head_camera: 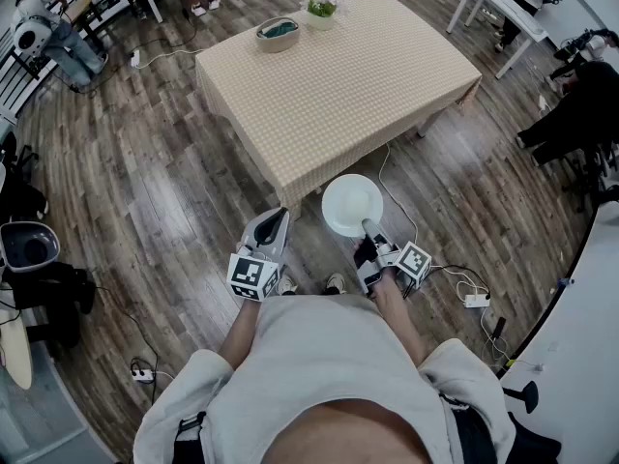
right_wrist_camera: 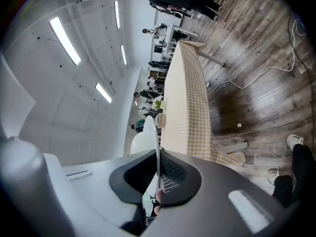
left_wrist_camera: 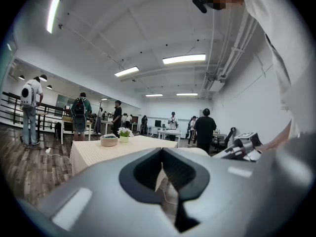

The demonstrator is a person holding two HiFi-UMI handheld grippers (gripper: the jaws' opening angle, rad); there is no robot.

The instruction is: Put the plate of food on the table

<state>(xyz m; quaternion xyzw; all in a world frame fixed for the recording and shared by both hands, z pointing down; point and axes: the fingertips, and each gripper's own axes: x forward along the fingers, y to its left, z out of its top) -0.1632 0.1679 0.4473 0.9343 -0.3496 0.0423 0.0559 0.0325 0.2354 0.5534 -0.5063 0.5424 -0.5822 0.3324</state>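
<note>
Since the large rectangular counter (head_camera: pixel 338 85) under its beige checked cloth stands just ahead of us across a strip of dark wooden plank floor (head_camera: pixel 145 162), we judge the step in hand to be the carry and set-down, which is not yet done.

The round white plate (head_camera: pixel 350 204) hangs in the air over the floor, near the counter's closest corner and not yet above the cloth. It lies roughly flat. From the head view its face looks bare, so we cannot tell what food it carries.

Our right gripper (head_camera: pixel 370 228) holds it alone, with the fingers clamped on the rim nearest us. Our left gripper (head_camera: pixel 274 218) hovers beside it, apart from the plate, with its fingers closed together on nothing.

A grip on one edge lets the far side droop, so we should keep the wrist level and move slowly. We should bring the plate in over the near edge, high enough to clear the cloth's overhang. Then we should lower it until its base rests flat before easing the fingers apart, because letting go early could tip it.

The near half of the cloth is the best landing spot. The small round woven bowl (head_camera: pixel 278 33) and the small white flower pot (head_camera: pixel 320 8) both sit at the far end, well apart from it.
</note>
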